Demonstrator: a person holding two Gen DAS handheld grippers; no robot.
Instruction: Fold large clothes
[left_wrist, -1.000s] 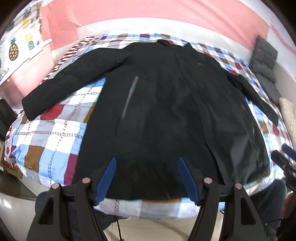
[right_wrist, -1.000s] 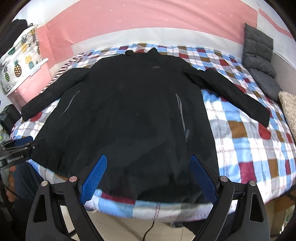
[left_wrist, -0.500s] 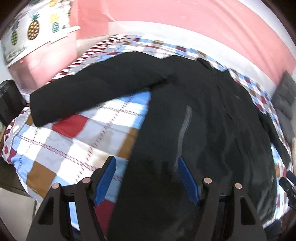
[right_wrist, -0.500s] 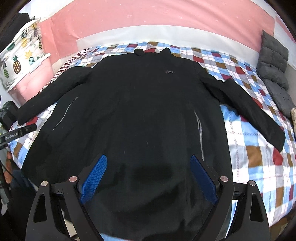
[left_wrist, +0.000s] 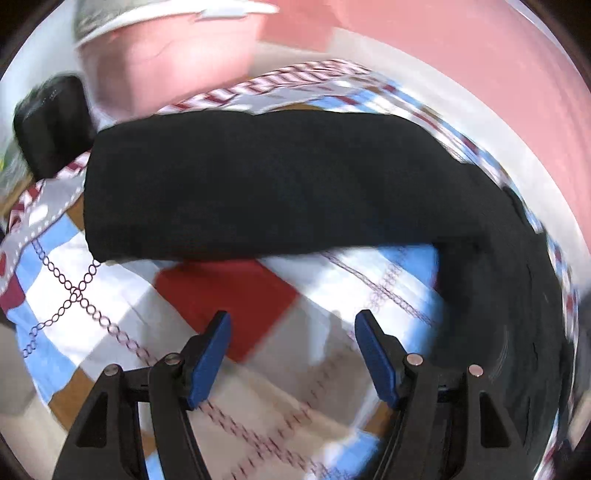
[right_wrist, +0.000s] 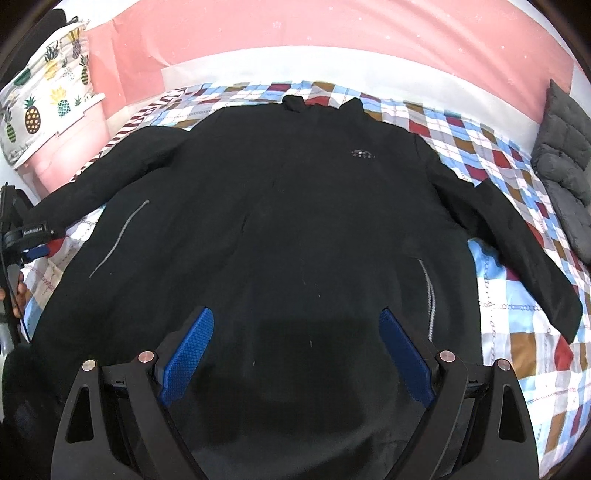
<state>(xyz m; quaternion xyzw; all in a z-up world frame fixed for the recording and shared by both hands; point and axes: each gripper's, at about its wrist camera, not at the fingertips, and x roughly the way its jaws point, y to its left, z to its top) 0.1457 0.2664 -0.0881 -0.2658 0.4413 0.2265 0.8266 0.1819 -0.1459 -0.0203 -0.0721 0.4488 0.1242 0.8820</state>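
A large black jacket (right_wrist: 295, 229) lies spread flat, front up, on a checked bedspread (right_wrist: 517, 354), both sleeves stretched out. My right gripper (right_wrist: 295, 325) is open and empty, hovering over the jacket's lower front. The left sleeve (left_wrist: 258, 184) fills the left wrist view, its cuff at the left. My left gripper (left_wrist: 291, 325) is open and empty over the bedspread (left_wrist: 221, 280), just short of the sleeve. The left gripper also shows in the right wrist view (right_wrist: 35, 240), beside the left cuff.
A pink wall (right_wrist: 295, 44) runs behind the bed. A pineapple-print cloth (right_wrist: 44, 96) covers a pink box at the back left. Grey cushions (right_wrist: 565, 166) lie at the bed's right edge. A black object (left_wrist: 51, 122) stands off the bed's left corner.
My left gripper has swung left from the jacket's hem toward the left sleeve. My right gripper has moved forward and lower over the jacket's body. Both stay open.
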